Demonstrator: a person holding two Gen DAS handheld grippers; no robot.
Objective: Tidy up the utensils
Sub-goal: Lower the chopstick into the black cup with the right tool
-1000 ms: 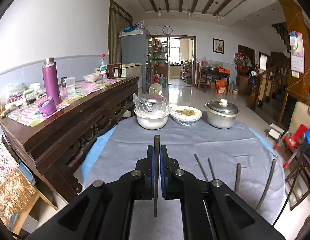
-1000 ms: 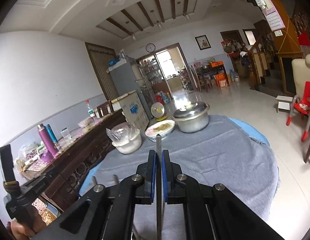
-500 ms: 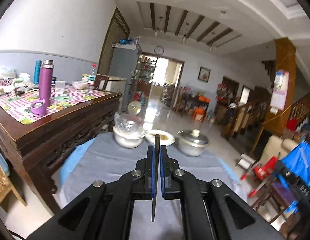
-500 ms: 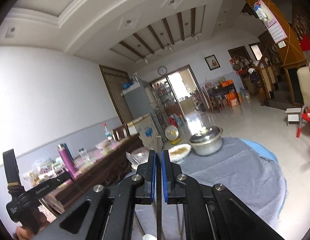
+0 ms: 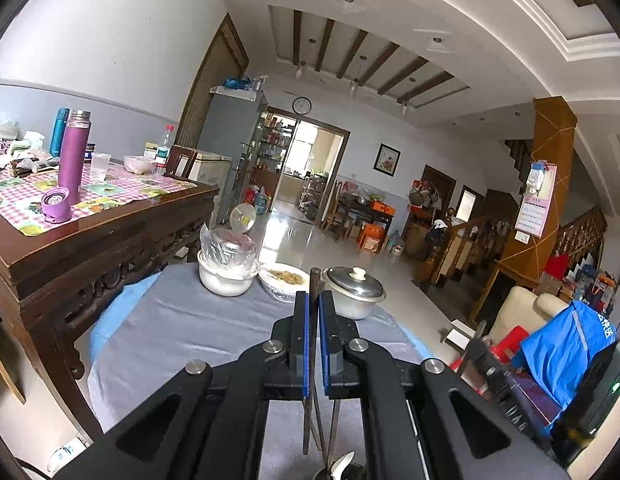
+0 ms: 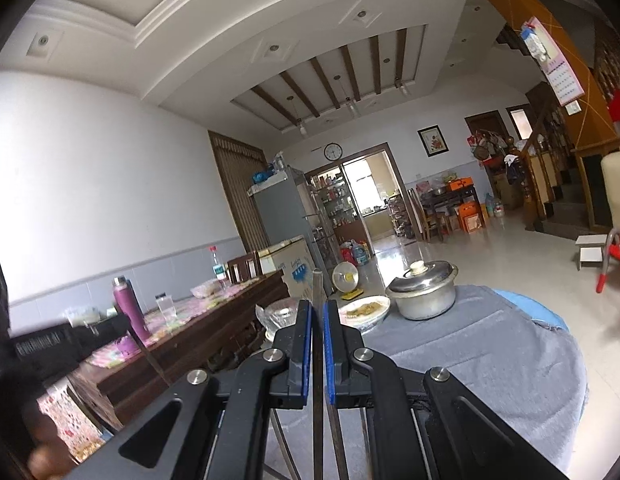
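Chopsticks are being lifted clear of the grey-clothed table [image 5: 157,332], one dark chopstick [image 5: 312,344] clamped upright in the left gripper [image 5: 313,300] and another chopstick [image 6: 318,360] pinched in the right gripper [image 6: 317,308], both now tilting up toward the room, suggesting gathering is underway.
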